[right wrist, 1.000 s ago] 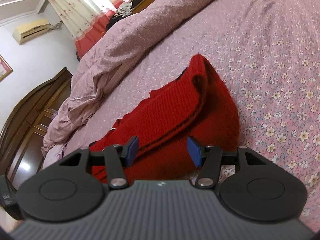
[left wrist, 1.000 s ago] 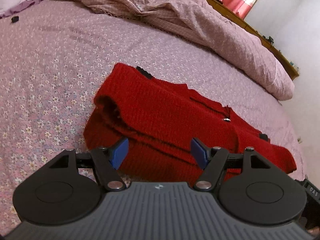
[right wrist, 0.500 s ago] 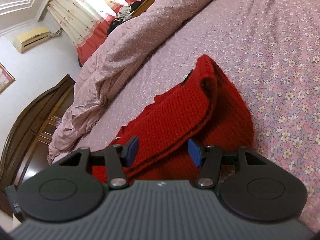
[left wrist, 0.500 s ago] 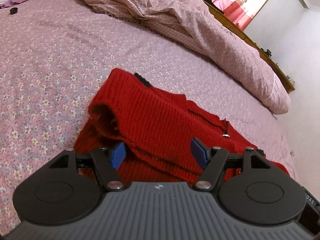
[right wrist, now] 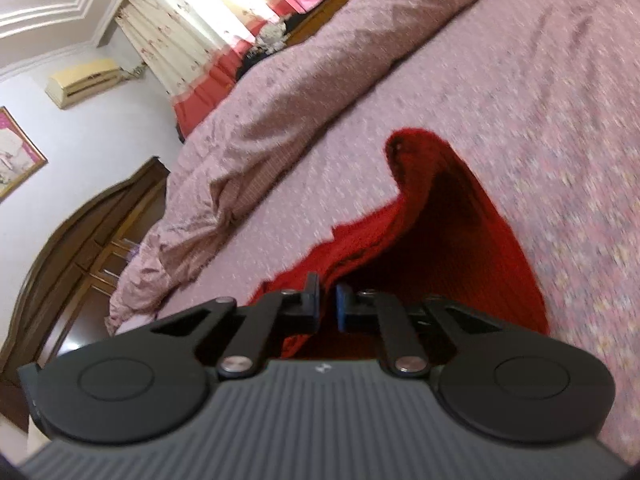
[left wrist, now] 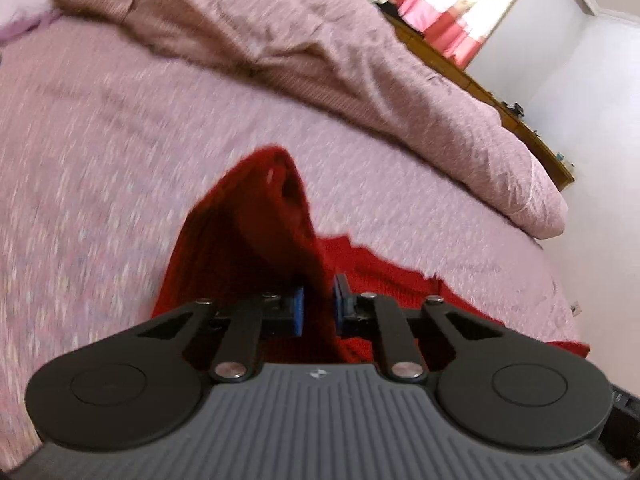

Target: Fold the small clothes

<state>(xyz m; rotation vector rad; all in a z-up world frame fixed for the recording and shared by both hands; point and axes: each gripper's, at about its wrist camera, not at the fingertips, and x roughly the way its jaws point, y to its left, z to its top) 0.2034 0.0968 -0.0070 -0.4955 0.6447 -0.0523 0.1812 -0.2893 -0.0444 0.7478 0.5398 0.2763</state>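
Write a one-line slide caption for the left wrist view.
Left tool shut on a pinched edge of the red knit sweater, lifting it into a peak above the floral bedsheet, rumpled quilt behind.

You are in a home bedroom. A wide bed under a pink flowered sheet fills most of both views, with a rumpled pink quilt heaped along its far side. Behind it hang pale curtains with red borders over a bright window. You can see a wall air conditioner, a framed picture, and a dark wooden wardrobe against the white wall.
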